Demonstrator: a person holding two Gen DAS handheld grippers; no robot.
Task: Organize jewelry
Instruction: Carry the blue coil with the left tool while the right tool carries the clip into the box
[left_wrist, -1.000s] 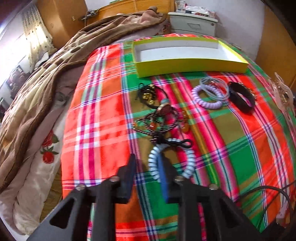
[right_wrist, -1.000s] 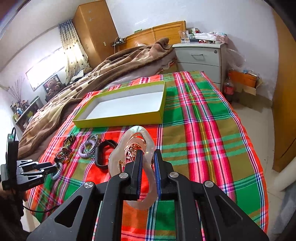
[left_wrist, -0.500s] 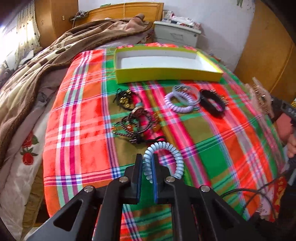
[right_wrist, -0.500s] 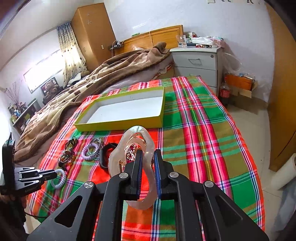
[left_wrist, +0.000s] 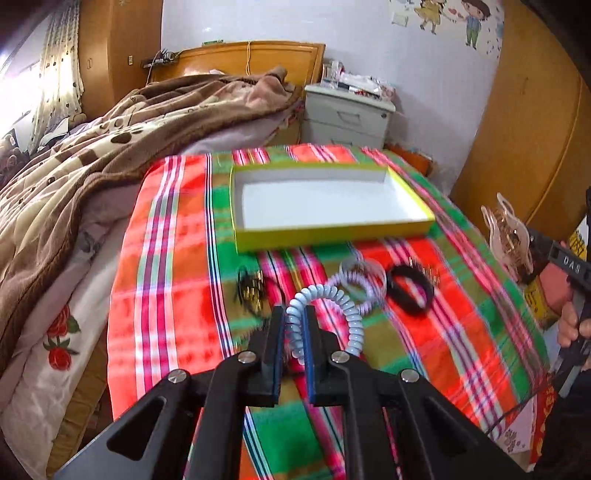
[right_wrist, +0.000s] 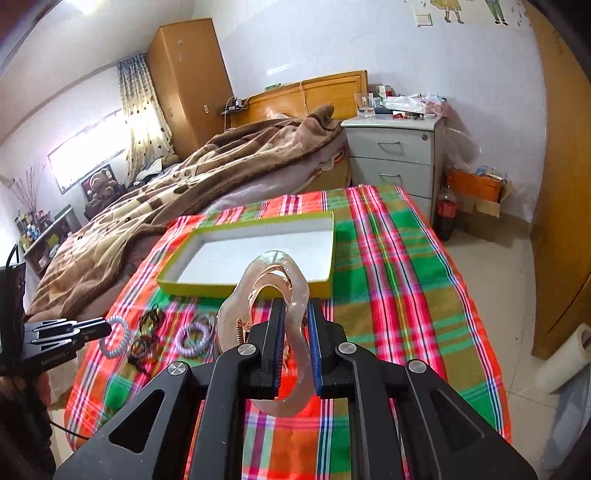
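Left wrist view: the left gripper (left_wrist: 294, 325) pinches a blue spiral hair tie (left_wrist: 332, 306), the right gripper (right_wrist: 295, 325) a pink hair claw (right_wrist: 280, 295), both short of the empty yellow box (left_wrist: 332, 232). Nothing seems boxed yet; purple ties (left_wrist: 356, 280), a black band (left_wrist: 410, 291) and dark beads (left_wrist: 253, 291) lie on the bed before the box.

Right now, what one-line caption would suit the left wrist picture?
Left gripper shut on a pale blue coil hair tie, raised before an empty yellow-green box on a plaid cloth.

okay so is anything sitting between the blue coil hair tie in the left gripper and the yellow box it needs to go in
Nothing blocks it. The left gripper holds the blue coil hair tie above the plaid cloth. The purple coil tie, black band and dark beaded pieces lie flat below the path, and the yellow box is open and empty.
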